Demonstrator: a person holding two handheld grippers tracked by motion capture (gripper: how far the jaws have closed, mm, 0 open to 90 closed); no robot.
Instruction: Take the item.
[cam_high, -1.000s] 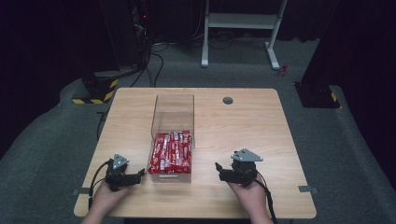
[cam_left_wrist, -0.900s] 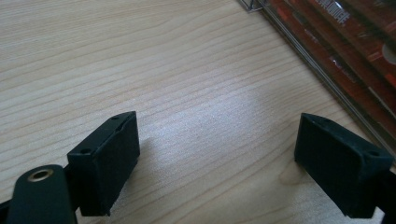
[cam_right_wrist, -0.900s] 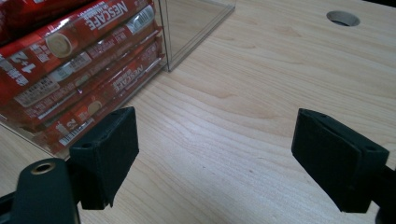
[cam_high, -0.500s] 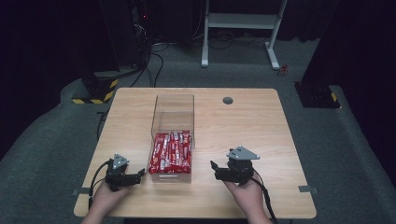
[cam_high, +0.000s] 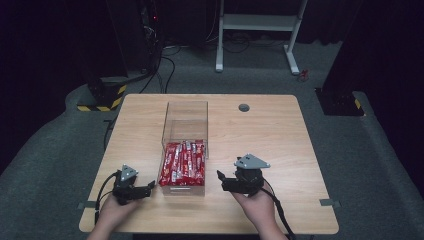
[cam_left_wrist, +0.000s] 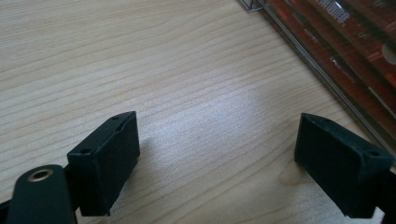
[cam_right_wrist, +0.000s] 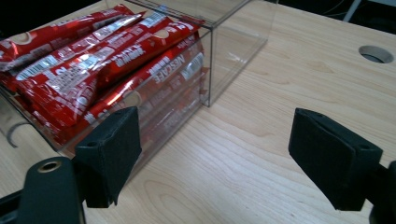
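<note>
Left gripper (cam_high: 148, 188): we hold it spread and empty, low by the table's (cam_high: 280, 145) near edge.
Right gripper (cam_high: 220, 181): spread, empty, beside the box.
Box (cam_high: 185, 120): clear rigid plastic, mid-table; glossy red sachets (cam_high: 183, 162) fill its near compartment.
Risk: we could nudge the light box, or slick wrappers slip.

High view looking down over whole table (cam_high: 280, 135). Both gripper views sitting close above tabletop, sharing clear box (cam_right_wrist: 224, 42) of red packets (cam_left_wrist: 359, 51) at 1 and 11 o'clock.
</note>
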